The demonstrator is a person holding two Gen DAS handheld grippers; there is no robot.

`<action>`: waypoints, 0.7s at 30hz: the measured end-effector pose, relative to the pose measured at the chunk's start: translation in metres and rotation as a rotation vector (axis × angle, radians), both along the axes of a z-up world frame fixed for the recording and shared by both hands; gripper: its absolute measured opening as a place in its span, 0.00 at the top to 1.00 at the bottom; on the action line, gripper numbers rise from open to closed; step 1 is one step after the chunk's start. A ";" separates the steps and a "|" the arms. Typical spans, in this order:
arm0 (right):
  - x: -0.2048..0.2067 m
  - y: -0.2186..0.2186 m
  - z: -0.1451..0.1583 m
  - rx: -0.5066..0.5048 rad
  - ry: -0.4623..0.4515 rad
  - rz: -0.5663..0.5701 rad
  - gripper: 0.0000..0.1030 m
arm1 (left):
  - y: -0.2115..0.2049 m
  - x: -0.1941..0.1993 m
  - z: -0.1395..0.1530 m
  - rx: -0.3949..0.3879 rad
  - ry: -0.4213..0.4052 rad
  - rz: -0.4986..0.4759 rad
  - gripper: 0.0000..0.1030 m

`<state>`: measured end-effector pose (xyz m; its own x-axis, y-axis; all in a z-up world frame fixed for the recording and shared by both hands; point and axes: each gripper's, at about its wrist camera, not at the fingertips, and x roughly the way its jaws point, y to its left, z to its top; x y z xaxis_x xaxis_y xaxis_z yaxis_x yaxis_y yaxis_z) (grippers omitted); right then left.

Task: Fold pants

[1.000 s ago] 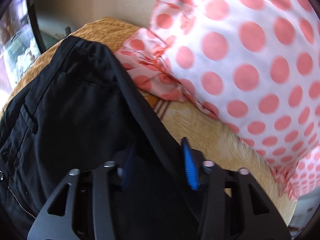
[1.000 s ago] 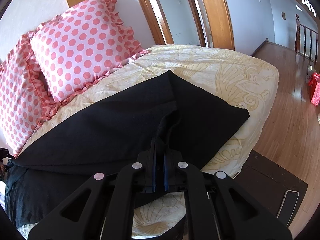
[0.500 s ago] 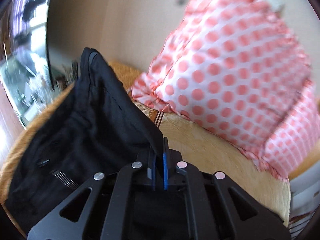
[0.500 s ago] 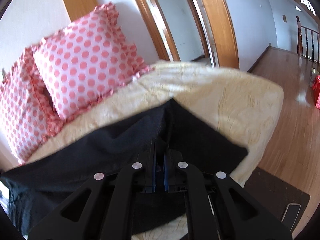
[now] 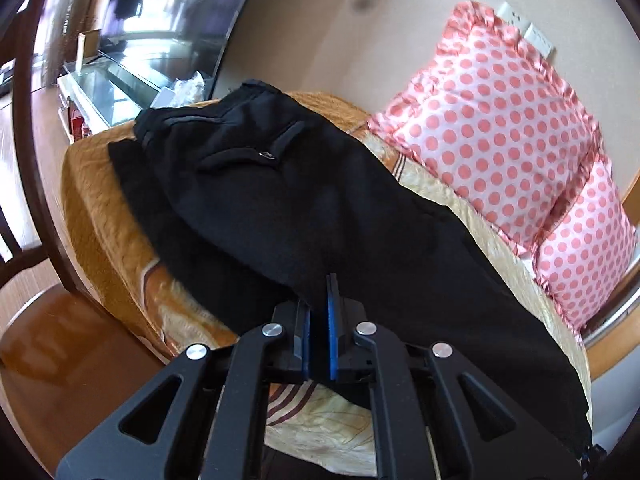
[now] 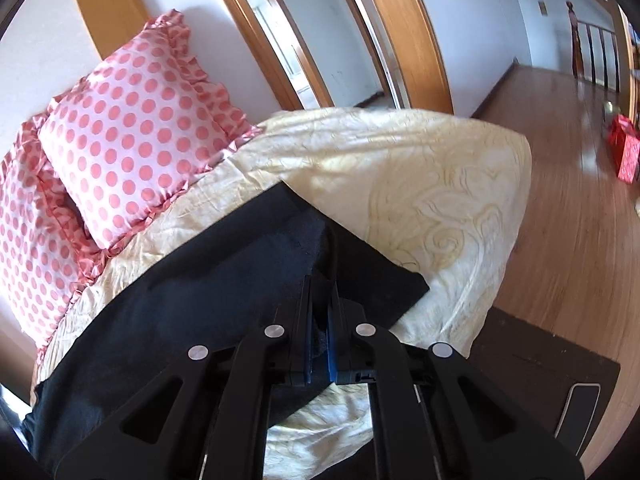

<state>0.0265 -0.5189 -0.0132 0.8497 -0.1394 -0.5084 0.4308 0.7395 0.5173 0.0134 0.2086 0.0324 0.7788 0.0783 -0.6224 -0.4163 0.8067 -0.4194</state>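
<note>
Black pants (image 5: 320, 208) lie on the bed (image 6: 440, 184), stretched lengthwise. In the left wrist view the long axis runs from the waistband and back pocket at upper left of frame to the legs at lower right. In the right wrist view it runs from lower left up to the leg ends near frame centre.

Left tongs (image 5: 319, 344) are clenched on a fabric edge at bottom centre of frame, on the near side of the seat area. The cloth rises slightly into the pads. Right tongs (image 6: 319, 344) are clenched on a bunched ridge of cloth close to the leg ends; fabric is visibly pinched between the blue pads. The leg-end corner (image 6: 400, 288) lies flat just right of the grip.

Key relation: both grips sit on the near long edge, one toward each end, with the body of the pants extending away from the tongs toward the pillows. Right hand is nearer the hems, left nearer the waist. Judgement: a lengthwise fold looks in progress, with the near edge to be carried over the far one. The two hands need to move together or the cloth will skew.

Surroundings: polka-dot pillows (image 6: 132, 140) at the upper left in the right view. Wooden floor (image 6: 560, 160) at right.
</note>
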 end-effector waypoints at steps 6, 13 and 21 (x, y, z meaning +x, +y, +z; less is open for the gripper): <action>0.000 -0.002 0.006 -0.008 -0.013 0.003 0.95 | 0.009 -0.004 0.004 -0.030 -0.043 0.052 0.43; -0.003 -0.016 0.045 -0.014 -0.133 0.008 0.95 | 0.027 0.004 0.006 -0.046 -0.013 0.065 0.67; 0.003 -0.021 -0.002 0.020 0.051 0.005 0.95 | 0.027 0.006 0.000 -0.031 0.024 0.049 0.64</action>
